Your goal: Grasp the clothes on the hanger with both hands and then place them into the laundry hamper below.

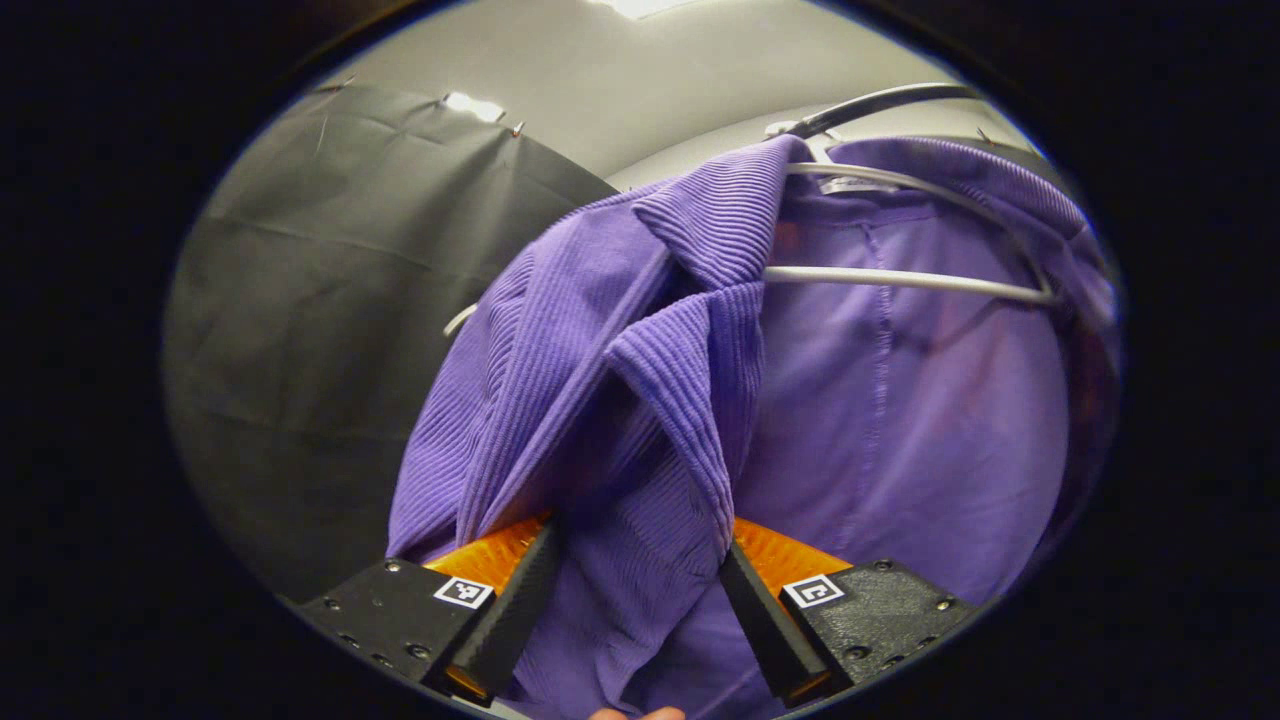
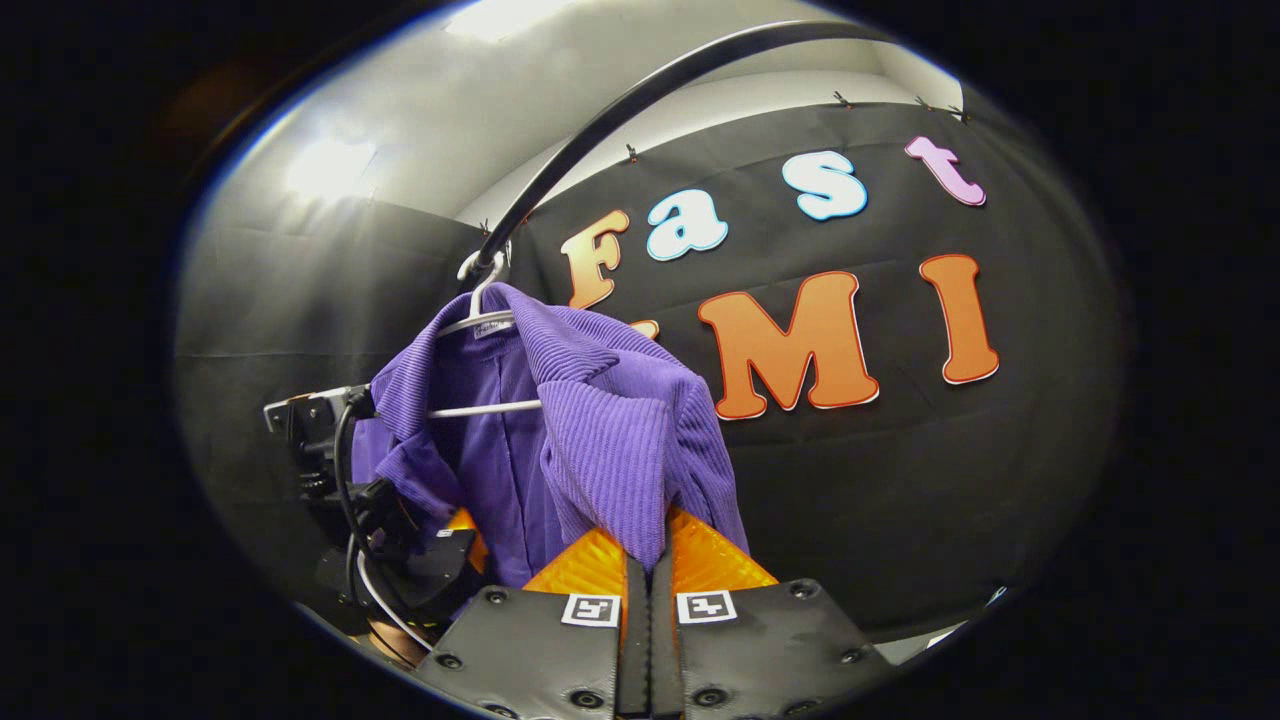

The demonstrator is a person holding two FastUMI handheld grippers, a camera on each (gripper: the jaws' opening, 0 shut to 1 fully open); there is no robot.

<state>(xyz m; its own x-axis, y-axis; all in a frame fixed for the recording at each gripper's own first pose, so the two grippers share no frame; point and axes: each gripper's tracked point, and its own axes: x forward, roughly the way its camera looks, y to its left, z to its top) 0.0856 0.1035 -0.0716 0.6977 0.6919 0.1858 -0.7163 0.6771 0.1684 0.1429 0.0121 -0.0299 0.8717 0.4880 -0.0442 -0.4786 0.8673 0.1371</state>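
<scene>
Left gripper (image 1: 637, 600): fingers spread wide in the left gripper view, one on each side of a hanging fold of the purple corduroy shirt (image 1: 640, 400); the cloth drapes down between them and neither finger presses on it.
Right gripper (image 2: 647, 590): fingers drawn together in the right gripper view with almost no gap, the lower edge of the shirt's front panel (image 2: 610, 450) pinched between them.
Shirt: ribbed purple fabric, collar and lapel folded outward, smooth lining showing inside the open front; it hangs on the hanger, its shoulders draped over the wire.
Hanger (image 1: 900, 280): white wire, its crossbar running across the open front of the shirt; its hook sits at the top by the collar.
Rail (image 2: 640, 110): dark curved bar overhead, with the hanger's hook (image 2: 480, 275) caught on it.
Other gripper: in the right gripper view the left gripper's body (image 2: 330, 440) with a black cable stands at the shirt's far side, close against the cloth.
Hand: fingertips (image 1: 635, 713) just show at the bottom edge of the left gripper view.
Surroundings: black cloth wall (image 1: 320, 330) behind the shirt, pale ceiling above.
</scene>
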